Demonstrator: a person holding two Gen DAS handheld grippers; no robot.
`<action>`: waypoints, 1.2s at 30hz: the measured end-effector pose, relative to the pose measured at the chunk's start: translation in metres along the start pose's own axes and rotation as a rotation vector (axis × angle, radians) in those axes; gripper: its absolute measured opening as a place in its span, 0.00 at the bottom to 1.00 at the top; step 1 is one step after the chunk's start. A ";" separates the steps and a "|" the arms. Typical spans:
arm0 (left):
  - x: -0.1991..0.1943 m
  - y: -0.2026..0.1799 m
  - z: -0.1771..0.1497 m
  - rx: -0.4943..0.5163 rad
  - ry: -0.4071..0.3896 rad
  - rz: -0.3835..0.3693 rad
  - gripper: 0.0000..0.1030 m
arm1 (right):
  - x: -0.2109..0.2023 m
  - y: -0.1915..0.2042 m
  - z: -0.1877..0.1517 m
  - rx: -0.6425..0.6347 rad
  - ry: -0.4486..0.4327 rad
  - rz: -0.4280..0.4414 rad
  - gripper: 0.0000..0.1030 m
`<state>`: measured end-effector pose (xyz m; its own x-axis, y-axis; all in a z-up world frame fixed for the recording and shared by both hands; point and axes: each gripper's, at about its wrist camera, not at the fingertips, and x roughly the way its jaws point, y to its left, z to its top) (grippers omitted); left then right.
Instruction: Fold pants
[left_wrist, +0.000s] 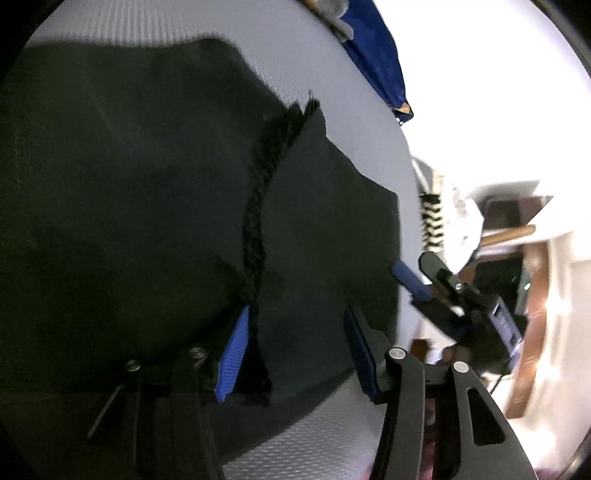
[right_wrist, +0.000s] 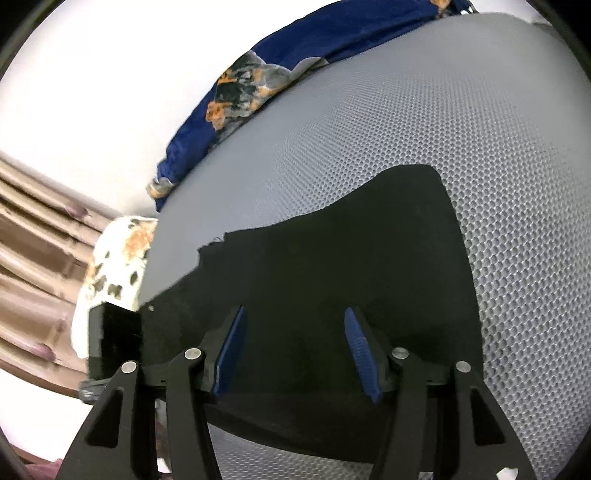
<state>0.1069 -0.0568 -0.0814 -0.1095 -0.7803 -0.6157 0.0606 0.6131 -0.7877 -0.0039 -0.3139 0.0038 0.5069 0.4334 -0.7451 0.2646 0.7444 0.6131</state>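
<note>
Pants: black cloth spread flat on a grey dimpled mat, filling most of the left wrist view; a frayed seam runs from the far side down to the left gripper
Left gripper: jaws partly apart, blue pads low over the pants; the frayed seam edge lies just inside the left pad, and the pads do not visibly press on the cloth, so released
Right gripper: jaws partly apart, set over the near part of the pants; cloth lies between and below the blue pads, with no pinch seen, so released
Right gripper seen from the left: to the right of the left jaws, at the edge of the pants, one blue pad showing against the cloth edge
Mat: runs beyond the pants ahead of both jaws and to the right of the right jaws
Blue cloth: patterned, bunched along the far edge of the mat, well apart from both jaws
Background: bright and washed out, details blurred
</note>
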 end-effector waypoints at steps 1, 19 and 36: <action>0.002 0.000 -0.001 -0.012 0.006 -0.019 0.51 | -0.001 0.000 0.000 0.002 -0.004 0.000 0.52; 0.022 -0.028 0.007 0.097 -0.004 0.096 0.03 | -0.005 -0.012 -0.003 0.022 -0.007 -0.028 0.52; -0.014 0.004 -0.024 0.192 -0.056 0.268 0.05 | 0.020 0.015 -0.009 -0.146 0.023 -0.205 0.51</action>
<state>0.0845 -0.0403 -0.0755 -0.0096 -0.6030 -0.7977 0.2658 0.7675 -0.5833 0.0028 -0.2896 -0.0041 0.4353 0.2757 -0.8570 0.2383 0.8827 0.4050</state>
